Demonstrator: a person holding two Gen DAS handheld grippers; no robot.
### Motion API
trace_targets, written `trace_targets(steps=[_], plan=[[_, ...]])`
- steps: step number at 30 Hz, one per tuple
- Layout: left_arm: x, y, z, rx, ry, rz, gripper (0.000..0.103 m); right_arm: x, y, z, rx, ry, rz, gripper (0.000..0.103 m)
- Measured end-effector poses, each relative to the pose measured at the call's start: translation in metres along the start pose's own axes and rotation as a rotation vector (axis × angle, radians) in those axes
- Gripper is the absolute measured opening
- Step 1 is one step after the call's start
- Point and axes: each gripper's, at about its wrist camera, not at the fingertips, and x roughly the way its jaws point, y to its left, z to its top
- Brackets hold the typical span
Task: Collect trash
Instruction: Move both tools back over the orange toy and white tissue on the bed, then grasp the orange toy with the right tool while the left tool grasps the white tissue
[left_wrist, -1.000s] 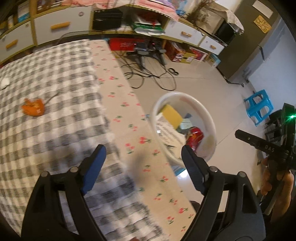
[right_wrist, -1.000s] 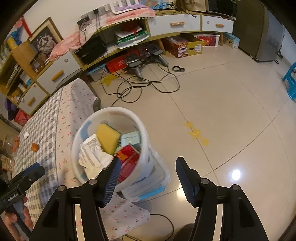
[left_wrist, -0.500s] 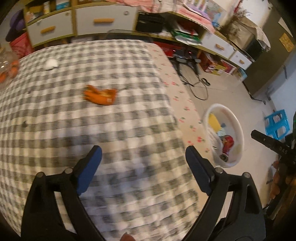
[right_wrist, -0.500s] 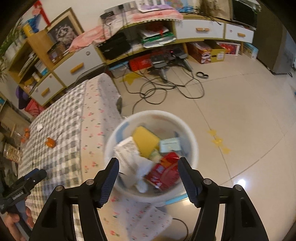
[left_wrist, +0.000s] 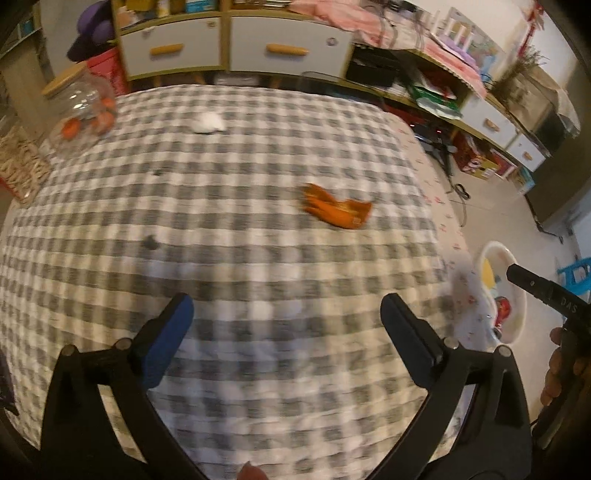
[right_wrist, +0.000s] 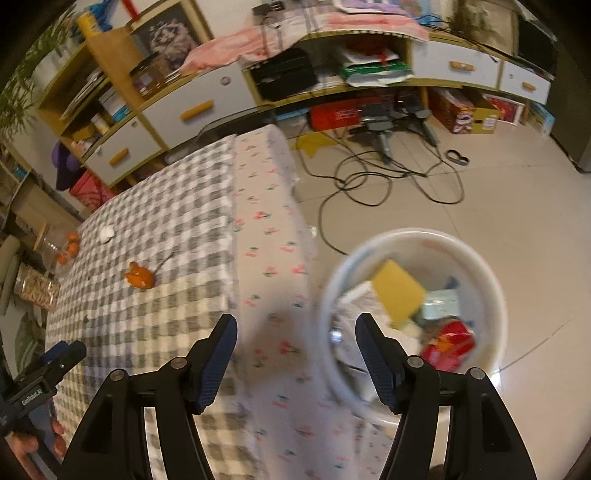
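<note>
Orange wrapper (left_wrist: 338, 211): lay crumpled on the checked tabletop (left_wrist: 229, 258), right of centre in the left wrist view, well above the jaws; seen again at centre left in the right wrist view (right_wrist: 139, 277).
White scrap (left_wrist: 208, 122): sat near the tabletop's far edge, upper middle of the left wrist view; probably tissue, too blurred to be sure.
Bin (right_wrist: 491, 280): stood on the floor just beside the tabletop's hanging cloth, lower right of the right wrist view, already holding a yellow sponge (right_wrist: 400, 299) and a red packet (right_wrist: 448, 345).
Left gripper (left_wrist: 286, 321): jaws just opened to full width, nothing between them.
Right gripper (right_wrist: 295, 349): jaws partly open, empty, above the cloth edge beside the bin.
Handling: wrapper likely light, thin, crinkly and slippery; no fragility.
Hold: best pinched across the raised bunched middle rather than a flat edge.
</note>
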Motion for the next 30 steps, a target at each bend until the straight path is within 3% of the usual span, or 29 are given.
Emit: trace_targets(steps=[8, 22, 25, 27, 30], plan=[[0.005, 0.042, 0.007, -0.058, 0.023, 0.038, 0.102, 0.032, 0.05, 0.006, -0.063, 0.028, 0.03, 0.068], [0.015, 0.075, 0.018, -0.128, 0.008, 0.064, 0.102, 0.096, 0.148, 0.011, -0.231, 0.04, 0.145, 0.066], [0.022, 0.078, 0.021, -0.134, 0.024, 0.069, 0.102, 0.106, 0.162, 0.011, -0.277, 0.034, 0.147, 0.057], [0.026, 0.079, 0.021, -0.134, 0.033, 0.077, 0.102, 0.113, 0.168, 0.011, -0.303, 0.034, 0.156, 0.041], [0.028, 0.083, 0.022, -0.145, 0.025, 0.094, 0.102, 0.12, 0.177, 0.011, -0.355, 0.023, 0.156, 0.028]])
